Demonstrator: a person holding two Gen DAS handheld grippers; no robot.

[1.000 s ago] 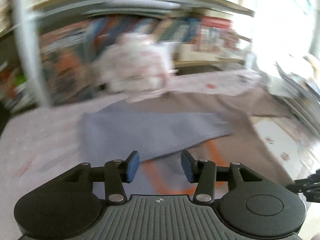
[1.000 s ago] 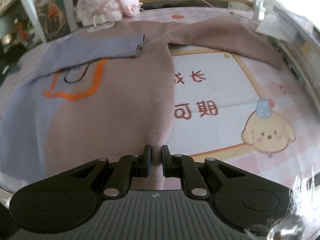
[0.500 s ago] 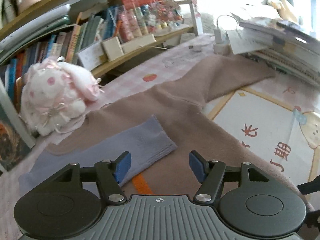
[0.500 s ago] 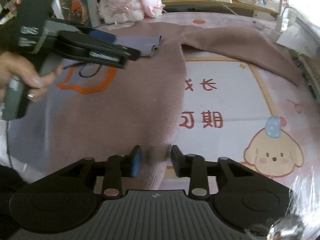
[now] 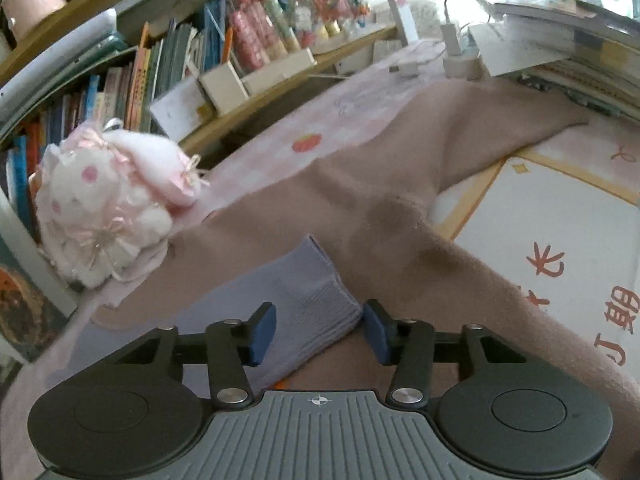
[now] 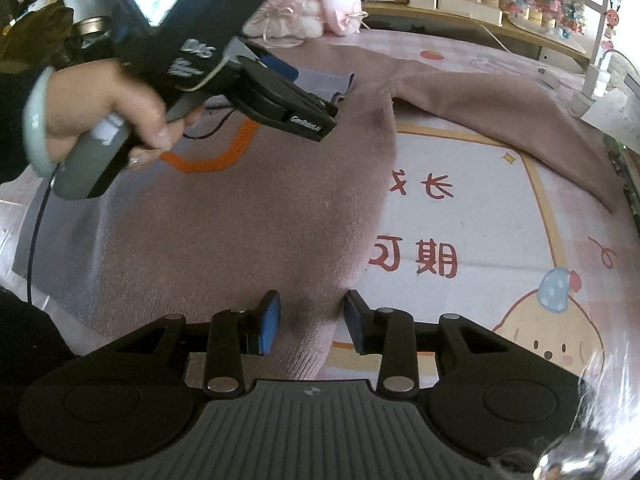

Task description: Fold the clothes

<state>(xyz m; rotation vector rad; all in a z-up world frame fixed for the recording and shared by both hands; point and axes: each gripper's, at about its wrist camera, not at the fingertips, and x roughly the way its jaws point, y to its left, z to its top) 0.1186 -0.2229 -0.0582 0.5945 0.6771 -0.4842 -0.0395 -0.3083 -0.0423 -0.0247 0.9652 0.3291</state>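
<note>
A brown knit sweater (image 6: 248, 216) with lavender parts and an orange outline lies flat on the table. Its lavender sleeve is folded across the body, and the ribbed cuff (image 5: 320, 300) lies between the open jaws of my left gripper (image 5: 318, 334). The brown sleeve (image 5: 472, 136) stretches toward the far right. In the right wrist view my right gripper (image 6: 311, 320) stands open over the sweater's near hem corner (image 6: 310, 344), holding nothing. The left gripper (image 6: 308, 88) shows there too, held by a hand (image 6: 108, 108) above the cuff (image 6: 326, 82).
A pink and white plush toy (image 5: 104, 216) sits at the table's back left. Bookshelves (image 5: 168, 64) run behind it. Stacked books and papers (image 5: 568, 48) and a white charger (image 5: 454, 52) crowd the far right. A printed mat (image 6: 472, 248) covers the table.
My right gripper has opened and let go of the hem corner. My left gripper swung over from the left and came down to the lavender cuff.
</note>
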